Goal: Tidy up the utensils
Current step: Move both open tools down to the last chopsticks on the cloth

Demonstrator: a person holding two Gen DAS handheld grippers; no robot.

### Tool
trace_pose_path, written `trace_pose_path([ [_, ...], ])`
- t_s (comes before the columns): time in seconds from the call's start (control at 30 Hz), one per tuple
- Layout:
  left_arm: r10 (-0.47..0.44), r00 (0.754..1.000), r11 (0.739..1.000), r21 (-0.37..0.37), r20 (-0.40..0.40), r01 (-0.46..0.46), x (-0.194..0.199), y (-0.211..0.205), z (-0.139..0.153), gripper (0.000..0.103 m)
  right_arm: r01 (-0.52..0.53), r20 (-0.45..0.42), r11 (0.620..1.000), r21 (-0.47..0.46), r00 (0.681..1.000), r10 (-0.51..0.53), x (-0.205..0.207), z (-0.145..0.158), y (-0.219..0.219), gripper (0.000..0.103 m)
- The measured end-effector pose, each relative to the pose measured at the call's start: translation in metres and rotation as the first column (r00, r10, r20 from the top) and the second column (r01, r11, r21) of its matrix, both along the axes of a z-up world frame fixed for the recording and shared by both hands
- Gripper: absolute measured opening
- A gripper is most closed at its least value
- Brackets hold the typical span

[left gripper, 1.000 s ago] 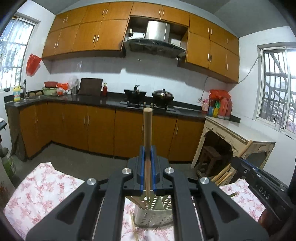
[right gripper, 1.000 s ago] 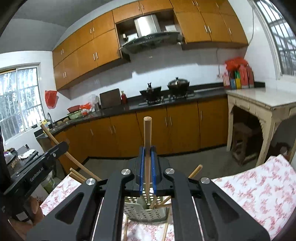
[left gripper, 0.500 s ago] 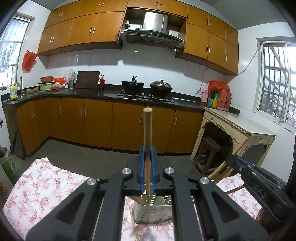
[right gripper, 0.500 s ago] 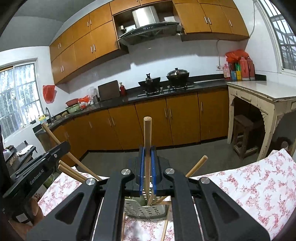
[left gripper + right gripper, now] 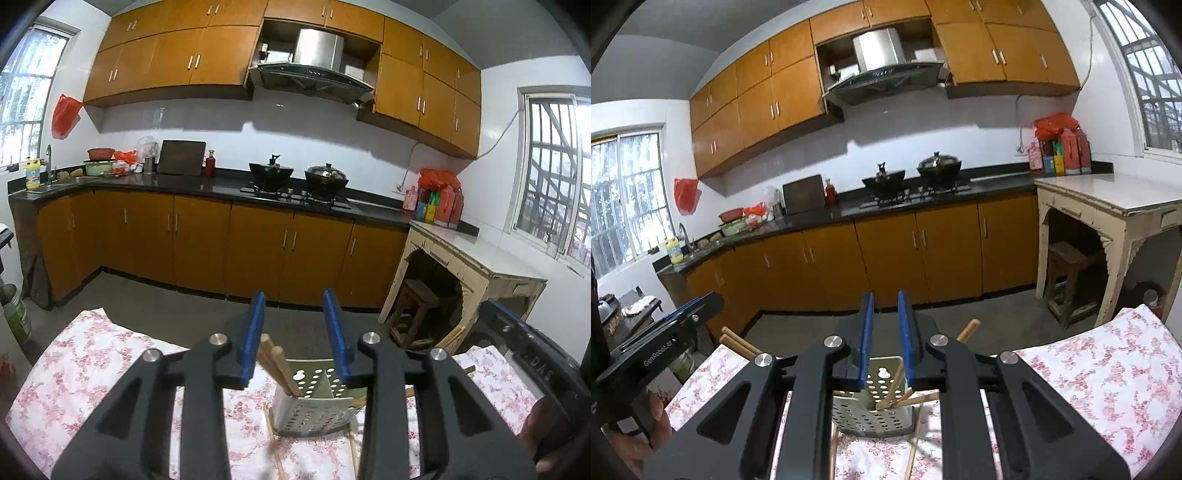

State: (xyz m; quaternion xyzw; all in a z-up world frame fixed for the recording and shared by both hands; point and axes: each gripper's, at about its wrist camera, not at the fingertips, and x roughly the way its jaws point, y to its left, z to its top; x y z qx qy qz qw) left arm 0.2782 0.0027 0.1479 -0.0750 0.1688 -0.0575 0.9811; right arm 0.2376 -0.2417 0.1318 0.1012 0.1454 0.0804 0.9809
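Over perforated utensil holder [image 5: 314, 406] on floral cloth [image 5: 92, 362]: L gripper [image 5: 294, 334] jaws just been opening, nothing between; R gripper [image 5: 885, 338] likewise, narrower gap, empty. Chopsticks [image 5: 897, 391] leaning inside holder, prob. just dropped in; a few strays [image 5: 911, 456] flat on cloth. "GenRobot.AI" readable on L gripper body, R view.
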Motion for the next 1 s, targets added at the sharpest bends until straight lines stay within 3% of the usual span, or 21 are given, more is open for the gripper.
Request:
trace_pose_path([
  [0.23,0.024,1.0,1.0,-0.018,-0.001,-0.024,-0.046,0.029,-0.005,0.045,0.041,-0.033,0.999,-0.015,0.999,-0.041,-0.04,-0.021,-0.027,0.016],
  [0.37,0.052,0.998,0.998,0.041,-0.045,-0.051,-0.071,0.04,-0.039,0.05,0.071,-0.15,0.997,-0.03,0.986,-0.074,-0.048,-0.068,-0.041,0.021],
  [0.47,0.086,0.99,0.991,0.109,-0.115,-0.073,-0.075,0.045,-0.077,0.051,0.101,-0.282,0.995,-0.029,0.954,-0.105,-0.042,-0.119,-0.048,0.021],
  [0.63,0.139,0.957,0.979,0.181,-0.255,-0.094,-0.068,0.054,-0.141,0.051,0.088,-0.421,0.996,-0.033,0.902,-0.094,-0.034,-0.177,-0.036,0.021],
  [0.77,0.177,0.921,0.971,0.214,-0.346,-0.106,-0.061,0.064,-0.182,0.051,0.028,-0.495,1.0,0.005,0.868,-0.022,-0.027,-0.206,-0.013,0.021],
  [0.87,0.192,0.905,0.97,0.216,-0.38,-0.115,-0.059,0.072,-0.198,0.054,-0.021,-0.517,1.0,0.009,0.856,0.022,-0.021,-0.215,0.008,0.021],
  [1.0,0.204,0.894,0.968,0.217,-0.398,-0.124,-0.059,0.079,-0.206,0.055,-0.056,-0.522,0.998,-0.012,0.852,0.041,-0.018,-0.22,0.022,0.031],
])
